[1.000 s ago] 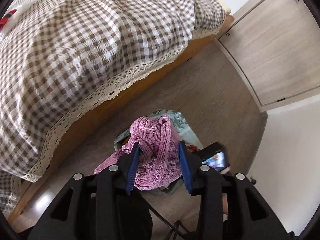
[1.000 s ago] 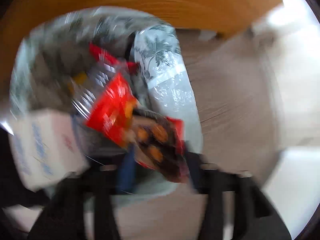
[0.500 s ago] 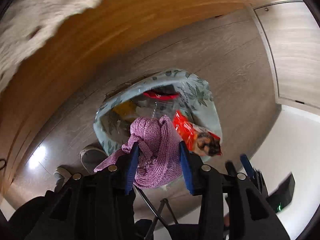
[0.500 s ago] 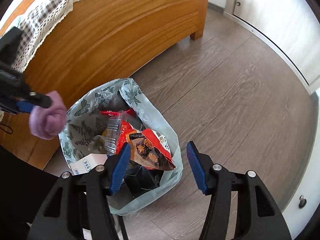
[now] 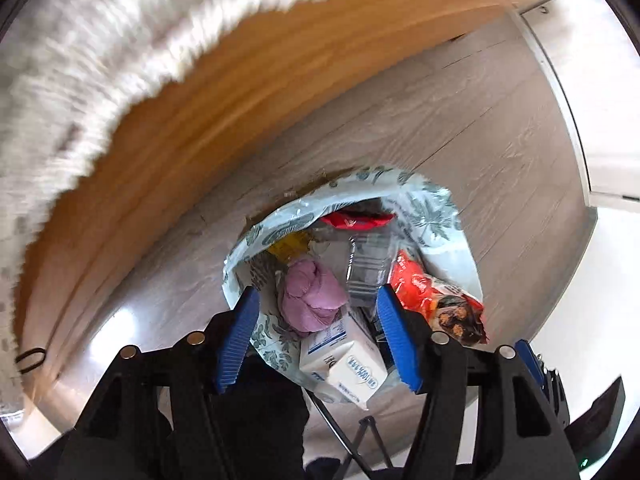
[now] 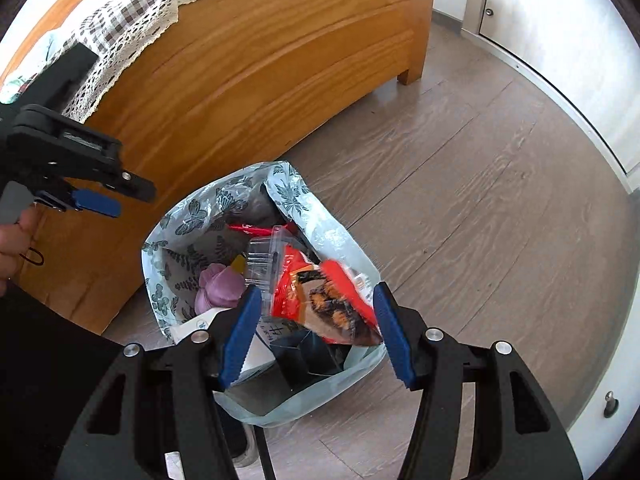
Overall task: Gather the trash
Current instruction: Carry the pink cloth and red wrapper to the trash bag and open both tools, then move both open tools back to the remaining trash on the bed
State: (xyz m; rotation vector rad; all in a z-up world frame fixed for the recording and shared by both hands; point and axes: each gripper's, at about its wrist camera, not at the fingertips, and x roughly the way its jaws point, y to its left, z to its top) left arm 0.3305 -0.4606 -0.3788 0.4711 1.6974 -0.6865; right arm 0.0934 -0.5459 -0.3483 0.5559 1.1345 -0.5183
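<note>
The trash bag (image 6: 256,408) stands open on the wooden floor (image 6: 460,208) right beside the bed frame (image 6: 248,72), and it is already well filled. The pink knitted cloth (image 5: 312,300) lies loose inside, below and between the fingers of the left gripper (image 5: 318,332), touching neither of them. Those fingers are opening and hold nothing. Next to the cloth sits a white carton (image 5: 344,364), with a clear plastic box (image 5: 366,268) beyond it, and a red snack wrapper (image 6: 324,300) leaning on the bag's far-side rim.

The right gripper (image 6: 316,332) hovers above the bag, fingers apart and empty; the wrapper shows between them but lower down, not pinched.

So this drop looks finished: the cloth is in with the rest. I see no further litter on the floor around the bag. Whether more remains on the bed I cannot tell, since only its checked cover (image 6: 120,12) edge shows. What is left may be fetching more, or closing the bag.
</note>
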